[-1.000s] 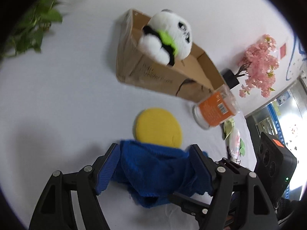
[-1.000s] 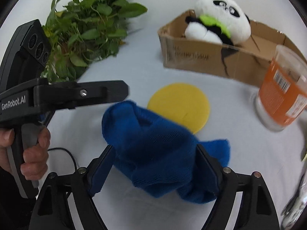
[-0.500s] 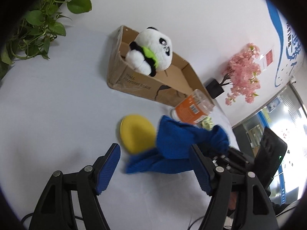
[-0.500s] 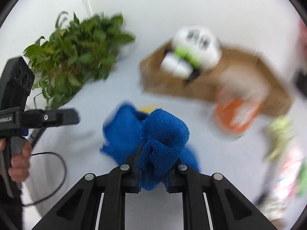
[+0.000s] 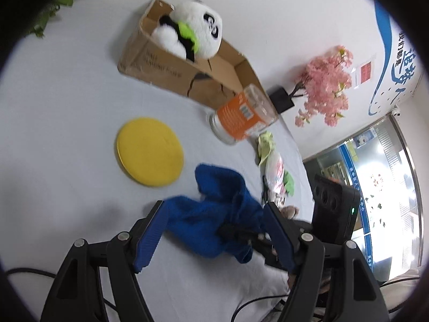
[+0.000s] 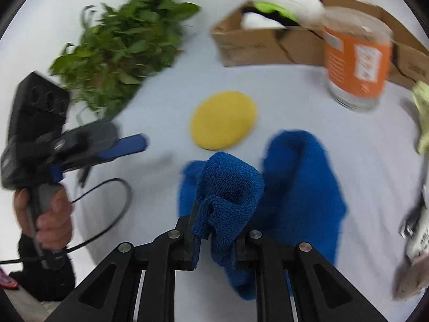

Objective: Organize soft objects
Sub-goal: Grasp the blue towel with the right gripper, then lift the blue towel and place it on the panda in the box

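Observation:
A blue knitted cloth (image 6: 300, 185) lies bunched on the white table; it also shows in the left wrist view (image 5: 214, 214). My right gripper (image 6: 217, 230) is shut on a fold of it. My left gripper (image 5: 214, 237) is open, with part of the cloth lying between its blue pads; it shows from the right wrist view (image 6: 126, 145) at the left. A yellow round pad (image 5: 150, 151) lies beyond the cloth. A panda plush (image 5: 195, 30) sits in a cardboard box (image 5: 166, 67) at the back.
An orange-labelled clear jar (image 5: 241, 115) stands beside the box. A leafy plant (image 6: 120, 45) is at the back left, a pink flower tree (image 5: 324, 83) at the back right. Small packets and a green item (image 5: 273, 161) lie to the right. A cable (image 6: 107, 214) trails near the left hand.
The right gripper, shut on the cloth, has lowered toward the table and the cloth spreads out. The left gripper has moved back in so the cloth lies between its open pads.

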Demonstrator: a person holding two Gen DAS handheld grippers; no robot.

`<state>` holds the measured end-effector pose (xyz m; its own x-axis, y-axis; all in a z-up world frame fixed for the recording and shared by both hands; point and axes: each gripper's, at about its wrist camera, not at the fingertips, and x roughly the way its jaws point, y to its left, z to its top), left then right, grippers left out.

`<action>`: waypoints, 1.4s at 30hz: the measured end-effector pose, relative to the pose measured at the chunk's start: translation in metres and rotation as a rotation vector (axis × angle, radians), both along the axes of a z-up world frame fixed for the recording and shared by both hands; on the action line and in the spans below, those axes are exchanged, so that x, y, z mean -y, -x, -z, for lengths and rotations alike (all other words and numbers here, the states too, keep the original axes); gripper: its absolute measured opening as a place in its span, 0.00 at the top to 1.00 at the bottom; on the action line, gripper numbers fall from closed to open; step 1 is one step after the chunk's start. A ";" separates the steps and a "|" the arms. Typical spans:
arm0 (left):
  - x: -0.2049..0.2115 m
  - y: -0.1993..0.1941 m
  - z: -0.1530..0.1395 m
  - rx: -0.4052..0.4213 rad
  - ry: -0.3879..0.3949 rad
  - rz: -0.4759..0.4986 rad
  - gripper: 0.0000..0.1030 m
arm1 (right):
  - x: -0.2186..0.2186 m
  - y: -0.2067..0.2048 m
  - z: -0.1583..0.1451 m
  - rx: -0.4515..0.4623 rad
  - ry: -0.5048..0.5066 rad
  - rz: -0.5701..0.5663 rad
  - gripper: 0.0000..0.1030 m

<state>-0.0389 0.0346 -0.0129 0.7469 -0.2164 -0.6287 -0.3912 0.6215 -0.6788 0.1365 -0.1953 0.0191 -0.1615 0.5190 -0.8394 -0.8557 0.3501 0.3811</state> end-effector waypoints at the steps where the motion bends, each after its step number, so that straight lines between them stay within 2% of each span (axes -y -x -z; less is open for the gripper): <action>1: 0.002 -0.006 0.006 -0.012 0.013 0.016 0.30 | 0.003 -0.006 0.001 0.046 0.021 0.029 0.81; 3: 0.005 -0.018 0.017 -0.048 0.032 0.037 0.30 | 0.010 -0.014 -0.003 0.121 0.028 0.070 0.70; 5: 0.011 -0.033 0.026 -0.079 0.041 0.067 0.30 | 0.018 -0.016 -0.009 0.215 0.029 0.096 0.47; 7: 0.014 -0.045 0.033 -0.081 0.069 0.096 0.30 | 0.024 -0.015 -0.016 0.280 0.007 0.088 0.31; 9: 0.017 -0.059 0.039 -0.087 0.089 0.125 0.30 | 0.030 -0.015 -0.022 0.313 -0.019 0.046 0.23; 14: 0.018 -0.085 0.046 -0.099 0.079 0.163 0.30 | 0.025 -0.005 -0.017 0.248 -0.037 -0.052 0.14; 18: 0.025 -0.101 0.042 -0.115 0.041 0.198 0.30 | 0.006 0.010 0.007 0.230 0.022 -0.026 0.14; 20: 0.029 -0.106 0.041 -0.128 0.013 0.221 0.30 | 0.000 0.004 0.018 0.195 0.060 0.006 0.18; 21: 0.030 -0.107 0.040 -0.132 0.004 0.225 0.31 | -0.001 0.004 0.019 0.208 0.063 0.016 0.20; 23: 0.030 -0.107 0.040 -0.140 -0.002 0.223 0.40 | -0.005 0.006 0.018 0.244 0.068 0.013 0.37; 24: 0.029 -0.107 0.040 -0.146 -0.002 0.218 0.43 | -0.005 0.007 0.017 0.262 0.071 0.014 0.42; 26: 0.029 -0.106 0.039 -0.156 -0.011 0.211 0.56 | -0.005 0.008 0.014 0.272 0.065 0.016 0.61; 29: 0.032 -0.102 0.036 -0.147 -0.013 0.210 0.67 | -0.010 0.009 0.009 0.270 0.031 -0.001 0.77; 31: 0.032 -0.095 0.030 -0.128 -0.019 0.197 0.72 | -0.011 0.012 0.000 0.245 -0.012 -0.026 0.78; 36: 0.027 -0.069 -0.002 -0.080 -0.075 0.125 0.73 | -0.015 0.029 -0.022 0.222 -0.114 -0.067 0.78; 39: 0.020 -0.054 -0.031 -0.042 -0.141 0.075 0.73 | -0.026 0.042 -0.041 0.247 -0.207 -0.102 0.78; 42: 0.006 -0.044 -0.067 0.006 -0.241 0.015 0.73 | -0.044 0.044 -0.064 0.275 -0.303 -0.139 0.78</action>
